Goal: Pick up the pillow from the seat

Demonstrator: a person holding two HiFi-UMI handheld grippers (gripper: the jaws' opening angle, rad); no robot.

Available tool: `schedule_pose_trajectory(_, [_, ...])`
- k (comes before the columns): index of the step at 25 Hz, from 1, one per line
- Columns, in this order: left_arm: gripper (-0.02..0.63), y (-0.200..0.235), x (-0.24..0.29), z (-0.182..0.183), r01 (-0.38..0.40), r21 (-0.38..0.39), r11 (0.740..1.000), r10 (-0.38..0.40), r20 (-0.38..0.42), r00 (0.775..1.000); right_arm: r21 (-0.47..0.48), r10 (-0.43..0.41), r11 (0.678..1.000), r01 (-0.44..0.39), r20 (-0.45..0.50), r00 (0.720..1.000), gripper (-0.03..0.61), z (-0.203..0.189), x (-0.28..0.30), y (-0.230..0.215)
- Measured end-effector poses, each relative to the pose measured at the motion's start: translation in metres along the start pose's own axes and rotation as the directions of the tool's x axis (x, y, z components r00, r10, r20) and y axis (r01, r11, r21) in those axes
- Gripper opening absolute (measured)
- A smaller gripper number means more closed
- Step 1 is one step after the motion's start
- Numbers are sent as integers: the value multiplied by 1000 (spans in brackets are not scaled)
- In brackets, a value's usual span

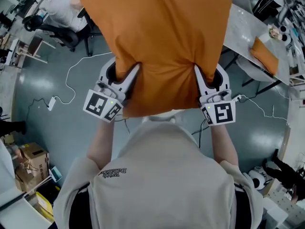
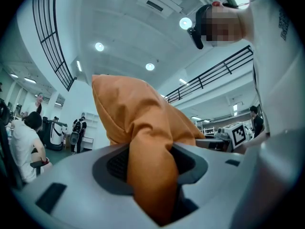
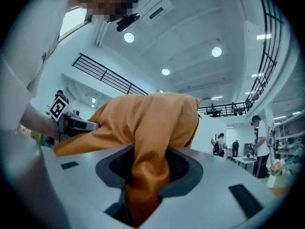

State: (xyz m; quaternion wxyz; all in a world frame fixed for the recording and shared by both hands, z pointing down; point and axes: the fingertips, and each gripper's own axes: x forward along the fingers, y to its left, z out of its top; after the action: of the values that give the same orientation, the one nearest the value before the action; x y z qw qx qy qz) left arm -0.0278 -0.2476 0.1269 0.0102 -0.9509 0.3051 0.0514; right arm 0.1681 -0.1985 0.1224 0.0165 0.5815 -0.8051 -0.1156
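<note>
Along near edge, pillow (image 1: 162, 42) pinched by left hand-held gripper (image 1: 126, 71), right hand-held gripper (image 1: 208, 72); top cut off.

Open-plan lab or office hall. Evidence: high ceiling (image 2: 128, 27) with round recessed lights (image 2: 99, 46); mezzanine railing (image 3: 109, 75); polished grey floor (image 1: 43, 85) with trailing cable (image 1: 68, 75); long counter (image 1: 243, 27); office chair (image 1: 57, 35); cardboard boxes (image 1: 31, 156); seated person (image 2: 26, 142) at work.
</note>
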Motion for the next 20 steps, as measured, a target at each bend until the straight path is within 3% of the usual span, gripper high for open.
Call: schedule_pose_trajectory(20, [204,4,0,1,12,-14,1000,-13,-38,999,38,-13,999,14,-24,1000,156,-5,3,2])
